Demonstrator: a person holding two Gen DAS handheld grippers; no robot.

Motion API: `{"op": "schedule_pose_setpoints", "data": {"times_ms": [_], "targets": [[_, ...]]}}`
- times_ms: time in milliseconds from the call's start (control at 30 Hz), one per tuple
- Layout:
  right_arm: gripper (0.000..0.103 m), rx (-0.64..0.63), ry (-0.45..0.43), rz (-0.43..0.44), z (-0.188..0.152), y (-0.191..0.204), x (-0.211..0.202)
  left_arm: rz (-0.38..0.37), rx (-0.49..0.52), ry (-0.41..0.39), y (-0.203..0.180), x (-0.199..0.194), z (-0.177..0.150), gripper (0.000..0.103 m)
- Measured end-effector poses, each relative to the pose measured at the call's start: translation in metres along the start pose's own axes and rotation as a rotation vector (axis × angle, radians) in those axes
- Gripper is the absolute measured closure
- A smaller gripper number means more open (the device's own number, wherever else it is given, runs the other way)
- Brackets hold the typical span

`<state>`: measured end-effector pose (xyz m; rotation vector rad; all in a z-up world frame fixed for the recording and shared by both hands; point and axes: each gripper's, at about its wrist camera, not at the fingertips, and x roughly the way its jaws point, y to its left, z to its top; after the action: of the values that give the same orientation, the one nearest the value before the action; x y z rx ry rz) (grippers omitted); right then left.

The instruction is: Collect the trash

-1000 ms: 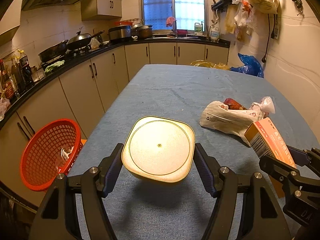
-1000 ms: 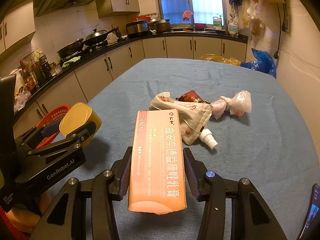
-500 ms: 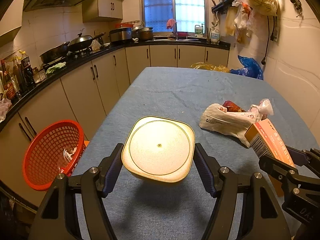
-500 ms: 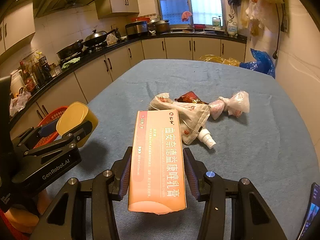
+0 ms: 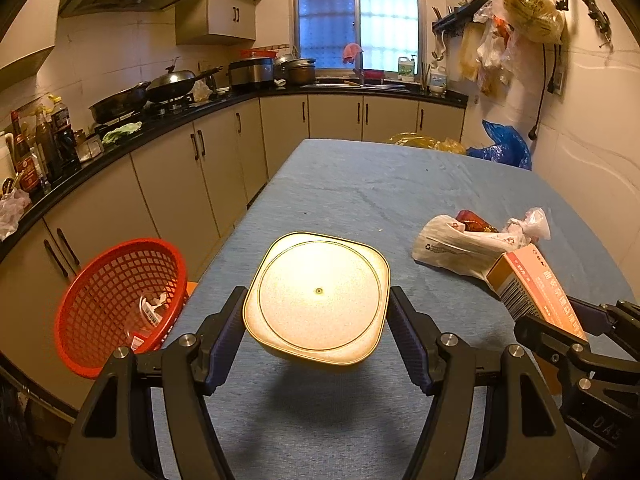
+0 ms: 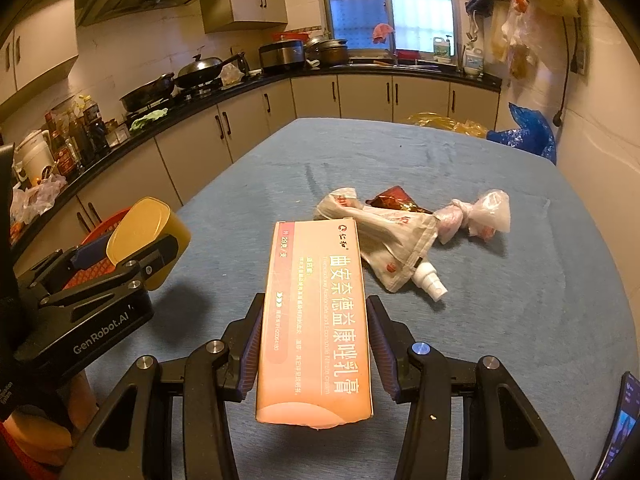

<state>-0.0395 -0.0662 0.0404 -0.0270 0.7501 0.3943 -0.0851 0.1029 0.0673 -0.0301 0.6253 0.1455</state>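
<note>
Red mesh basket, floor-side, left of blue-clothed table. Left gripper: fingers clamped on yellow square tub, held above table. Centre-right: plastic bags, white spray bottle. Right gripper: fingers gripping pink ointment carton.

The yellow tub shows only its base in the left wrist view, its contents hidden. The red basket sits mostly behind the left gripper in the right wrist view. The scraps in it are too small to identify. A phone-like screen is cut by the frame edge.
</note>
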Motion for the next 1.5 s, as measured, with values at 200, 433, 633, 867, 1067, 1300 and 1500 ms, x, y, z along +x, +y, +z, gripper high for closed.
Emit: {"op": "schedule_pose_setpoints", "data": {"times_ms": [200,433,633,867,1067,1300,1500], "targets": [[0.051,-0.023,0.001,0.016,0.007,0.013,0.004,0.014,-0.028,-0.008,0.016,-0.004,0.001,0.035],[0.051,-0.046,0.022,0.049,0.016,0.031,0.017,0.045,-0.070,-0.020,0.039,-0.007,0.003,0.035],[0.051,-0.061,0.045,0.081,0.026,0.046,0.028,0.080,-0.122,-0.034,0.069,-0.010,0.008,0.035],[0.051,-0.092,0.069,0.128,0.036,0.070,0.040,0.133,-0.186,-0.048,0.107,-0.014,0.010,0.035],[0.051,-0.129,0.080,0.172,0.046,0.095,0.046,0.185,-0.242,-0.054,0.141,-0.019,0.008,0.035],[0.051,-0.175,0.092,0.226,0.058,0.131,0.057,0.247,-0.294,-0.047,0.174,-0.021,0.002,0.035],[0.051,-0.213,0.109,0.270,0.069,0.163,0.071,0.289,-0.319,-0.032,0.197,-0.019,-0.001,0.035]]}}
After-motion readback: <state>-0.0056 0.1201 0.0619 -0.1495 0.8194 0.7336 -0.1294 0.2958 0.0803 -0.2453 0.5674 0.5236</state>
